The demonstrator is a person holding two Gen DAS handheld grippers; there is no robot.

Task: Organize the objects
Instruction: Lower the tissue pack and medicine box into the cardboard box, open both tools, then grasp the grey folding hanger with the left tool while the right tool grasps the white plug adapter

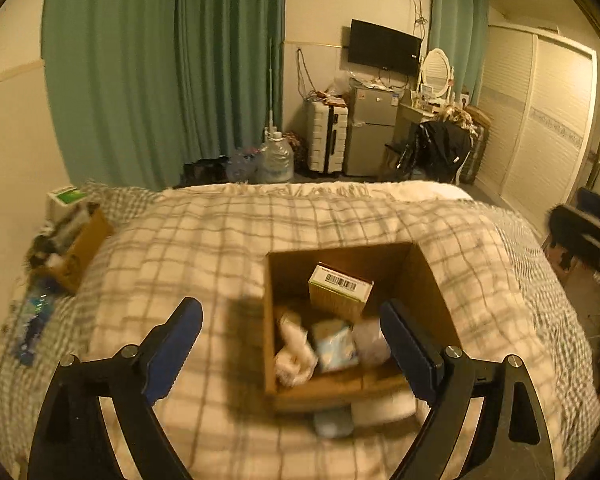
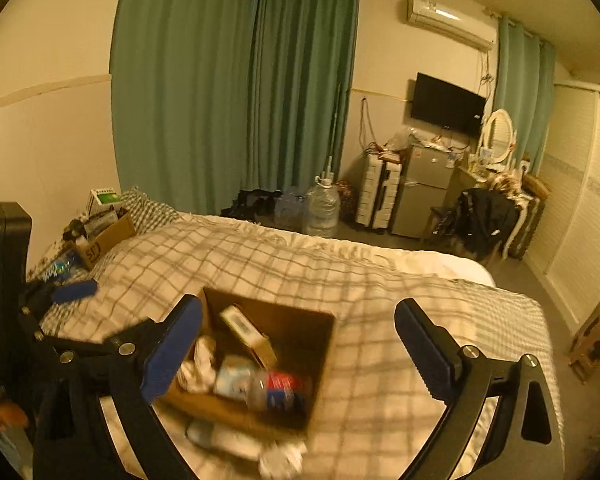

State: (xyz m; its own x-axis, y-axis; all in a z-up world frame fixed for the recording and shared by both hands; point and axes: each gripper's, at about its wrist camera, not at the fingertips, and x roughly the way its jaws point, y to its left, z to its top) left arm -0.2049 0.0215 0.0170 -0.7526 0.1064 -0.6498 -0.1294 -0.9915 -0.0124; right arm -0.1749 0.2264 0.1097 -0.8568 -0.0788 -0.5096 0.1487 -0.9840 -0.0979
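Observation:
An open cardboard box (image 1: 428, 280) sits on the checked bedspread (image 1: 220, 240). It holds a green carton with a barcode (image 1: 338, 290), a pale blue packet (image 1: 334, 344) and white wrapped items (image 1: 294, 350). My left gripper (image 1: 292, 340) is open and empty just above the box's near left side. In the right wrist view the same box (image 2: 300, 336) also holds a plastic bottle with a red and blue label (image 2: 278, 394). My right gripper (image 2: 300, 344) is open and empty over the box. The left gripper's blue finger (image 2: 74, 291) shows at the left.
A second cardboard box (image 1: 86, 246) full of items stands at the bed's far left by the wall, with blue packets (image 1: 34, 320) beside it. Soft items (image 1: 380, 410) lie against the near side of the main box. Beyond the bed are a water jug (image 1: 276, 158), suitcase, fridge and chair.

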